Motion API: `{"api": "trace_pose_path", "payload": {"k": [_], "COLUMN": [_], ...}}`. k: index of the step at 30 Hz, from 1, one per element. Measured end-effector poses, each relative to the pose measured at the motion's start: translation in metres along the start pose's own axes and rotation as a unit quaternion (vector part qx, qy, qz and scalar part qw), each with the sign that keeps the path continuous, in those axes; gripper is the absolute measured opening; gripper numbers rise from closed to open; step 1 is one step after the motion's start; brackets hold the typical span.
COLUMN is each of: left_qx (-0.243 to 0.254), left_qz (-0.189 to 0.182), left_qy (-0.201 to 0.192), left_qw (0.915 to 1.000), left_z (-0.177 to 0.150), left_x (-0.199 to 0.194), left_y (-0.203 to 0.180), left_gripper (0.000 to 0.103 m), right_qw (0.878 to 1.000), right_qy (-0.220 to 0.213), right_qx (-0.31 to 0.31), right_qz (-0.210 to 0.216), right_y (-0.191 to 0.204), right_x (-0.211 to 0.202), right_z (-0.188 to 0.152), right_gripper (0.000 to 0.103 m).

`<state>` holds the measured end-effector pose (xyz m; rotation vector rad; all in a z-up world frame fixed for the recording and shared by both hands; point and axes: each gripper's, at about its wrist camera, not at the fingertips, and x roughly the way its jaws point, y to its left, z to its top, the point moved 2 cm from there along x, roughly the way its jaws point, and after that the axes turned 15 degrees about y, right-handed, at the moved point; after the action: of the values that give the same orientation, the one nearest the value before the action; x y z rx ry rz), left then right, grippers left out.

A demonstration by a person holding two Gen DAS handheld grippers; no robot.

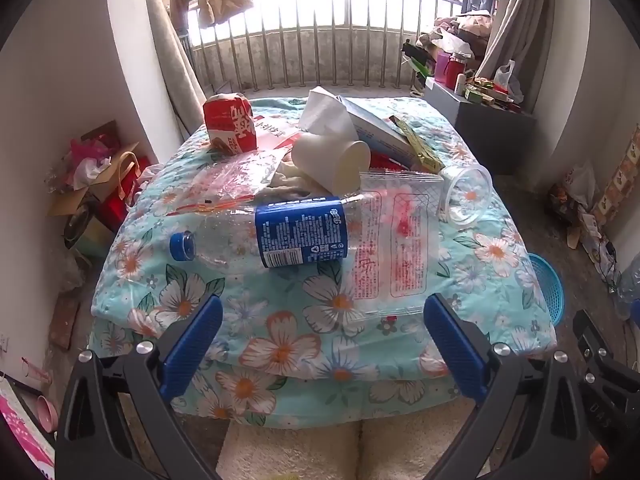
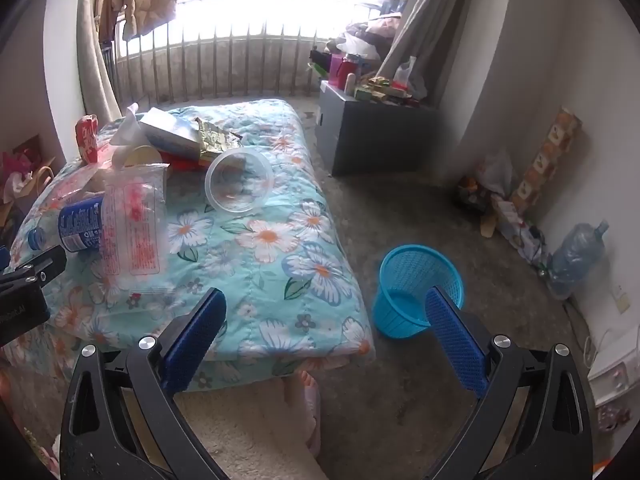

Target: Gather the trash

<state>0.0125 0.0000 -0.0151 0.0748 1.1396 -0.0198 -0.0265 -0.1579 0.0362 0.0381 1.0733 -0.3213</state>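
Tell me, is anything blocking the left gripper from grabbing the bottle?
Nothing visible does. The left gripper is open, and only bare floral quilt lies between it and the plastic bottle. A clear printed bag overlaps the bottle's far end, not the near side.

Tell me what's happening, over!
Left gripper open, empty. Right gripper open, empty. Plastic bottle, clear cup, wrappers on flowered quilt; blue basket waiting on floor. Nothing blocking.
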Motion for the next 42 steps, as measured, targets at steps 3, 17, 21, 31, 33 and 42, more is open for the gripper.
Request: {"api": "trace_pose_path", "payload": {"k": [3,17,21,31,33,42], "left_qx": [0.0,-0.008,-0.008,-0.008,-0.008,-0.008], "left_qz": [0.0,0.003,0.002,0.001,0.001,0.003], "left_qy": [0.0,0.001,0.002,0.002,0.003,0.001], "left_qw": [1.0,1.0,1.0,1.0,1.0,1.0], "left_z": [0.0,0.001,0.001,0.001,0.001,0.002], "left_x": [0.0,0.003,0.003,0.004,0.004,0.004], "left_y": [0.0,0.007,0.008,0.008,0.008,0.01], "left_gripper": [0.099,0.099,0.099,0.099,0.099,0.099], "right_qw": [1.0,1.0,1.0,1.0,1.0,1.0], "right_qy": [-0.003,-0.003,-0.002,-0.001,-0.001,-0.001], "right_qx": [0.002,-0.001,0.0,-0.001,-0.001,-0.002], "right_qz": [0.003,0.001,0.002,0.002,0.001,0.003], "right_y": [0.0,0.003,0.002,0.004,0.005,0.004], "right_x": [0.001,0.002,0.002,0.0,0.0,0.0], "right_z": [0.0,0.0,0.001,0.003,0.003,0.003], "right_gripper": [0.096,0.096,0.096,0.096,0.096,0.096]}}
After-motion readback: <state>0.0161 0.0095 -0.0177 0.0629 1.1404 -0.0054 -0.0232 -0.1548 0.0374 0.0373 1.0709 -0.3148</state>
